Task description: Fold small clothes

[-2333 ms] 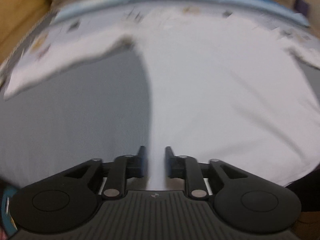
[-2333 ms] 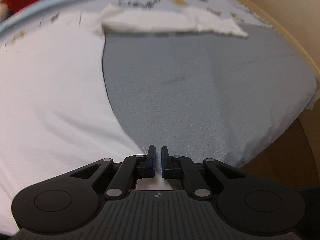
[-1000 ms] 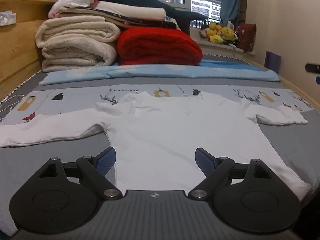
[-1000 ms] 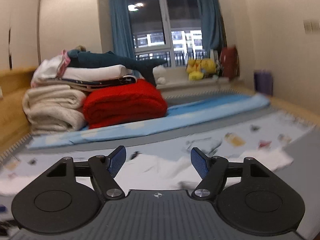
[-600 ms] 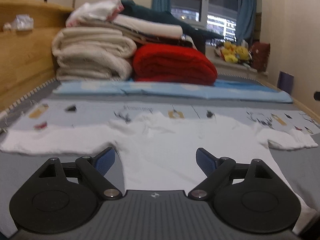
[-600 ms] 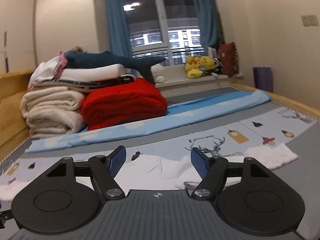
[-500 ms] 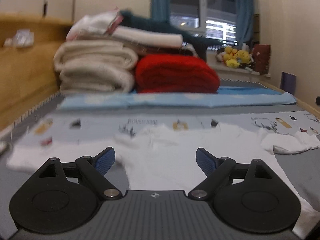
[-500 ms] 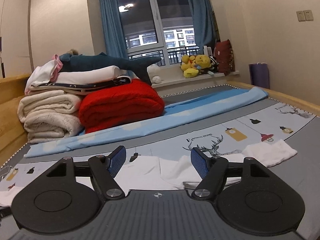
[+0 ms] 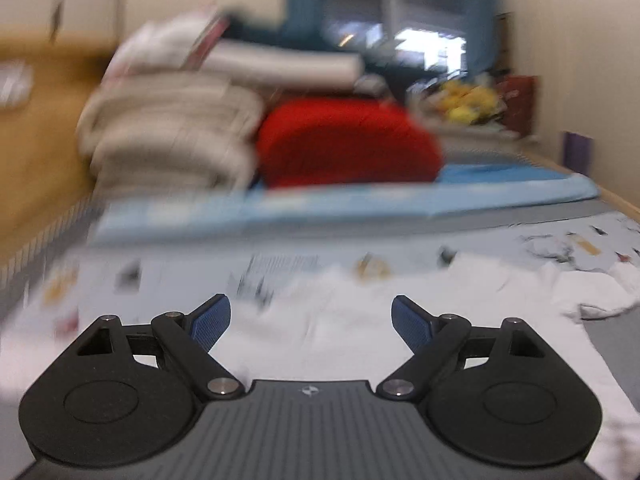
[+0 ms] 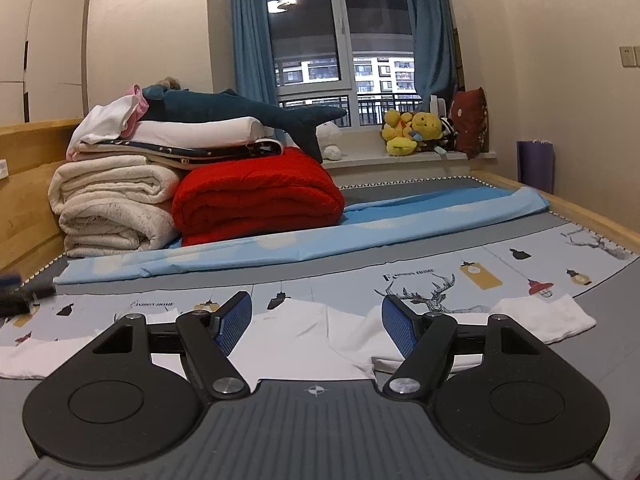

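A small white long-sleeved shirt [image 10: 304, 344] lies flat on the bed, sleeves spread out to both sides. In the left wrist view it is blurred, the shirt [image 9: 352, 320] lying ahead of and under the fingers. My left gripper [image 9: 310, 318] is open and empty above the shirt's body. My right gripper [image 10: 316, 322] is open and empty, held above the shirt near its collar. The right sleeve end [image 10: 548, 316] lies folded back to the right of my right gripper.
The bed has a grey sheet with a printed band [image 10: 480, 276] and a light blue cloth [image 10: 280, 248] behind it. Folded cream blankets [image 10: 108, 208] and a red blanket [image 10: 256, 196] are stacked at the headboard. Wooden bed rails [image 10: 588, 216] run along both sides.
Both grippers let go of the shirt's lower edge, opened and lifted up to look across the bed. The left view has since swung and blurred; the right has shifted slightly.
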Available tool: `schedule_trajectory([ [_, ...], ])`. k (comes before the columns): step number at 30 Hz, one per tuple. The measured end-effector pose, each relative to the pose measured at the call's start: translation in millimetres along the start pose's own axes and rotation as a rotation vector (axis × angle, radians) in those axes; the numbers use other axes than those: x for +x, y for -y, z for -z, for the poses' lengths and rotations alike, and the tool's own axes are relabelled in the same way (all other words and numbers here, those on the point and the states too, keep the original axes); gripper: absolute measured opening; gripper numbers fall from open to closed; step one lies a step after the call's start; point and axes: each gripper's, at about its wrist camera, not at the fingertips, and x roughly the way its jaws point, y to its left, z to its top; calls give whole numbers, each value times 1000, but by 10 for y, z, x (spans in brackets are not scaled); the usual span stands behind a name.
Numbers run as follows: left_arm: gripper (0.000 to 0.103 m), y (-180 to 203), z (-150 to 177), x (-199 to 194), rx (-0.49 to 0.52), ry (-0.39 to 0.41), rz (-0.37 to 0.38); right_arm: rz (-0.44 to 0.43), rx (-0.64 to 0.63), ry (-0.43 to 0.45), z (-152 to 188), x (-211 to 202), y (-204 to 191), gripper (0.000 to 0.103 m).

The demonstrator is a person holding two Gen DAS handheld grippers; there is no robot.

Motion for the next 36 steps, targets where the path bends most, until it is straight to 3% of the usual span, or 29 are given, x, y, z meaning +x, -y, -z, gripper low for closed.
schedule_trajectory([
  [2,91,-40,16,130,-24,-66,-25,9,7,-15,12,-16,1,74],
  [7,91,-52,0,158,25,-28,9,54,45,-45,47,-72,-31,74],
  [14,92,-81,-67,49,-41,-9,13,90,95,-117,254,-139,-222,74],
  [18,92,-198,-112,76,-3,25,-57,39,38,-111,258,-120,-451,74],
  [25,91,-754,-265,264,-198,9,-170,-40,-63,-75,-237,333,-1000,74],
  [28,82,-923,-316,319,-188,3,-220,-115,-69,-46,-454,706,-1290,74],
  [30,68,-1023,-314,387,-188,-18,-243,-150,-97,-22,-498,925,-1452,74],
  [33,52,-1157,-272,521,-179,-84,-293,-178,-143,11,-385,1187,-1611,73],
  [36,47,-1318,-240,656,-197,-131,-317,-161,-176,-23,-140,1401,-1663,62],
])
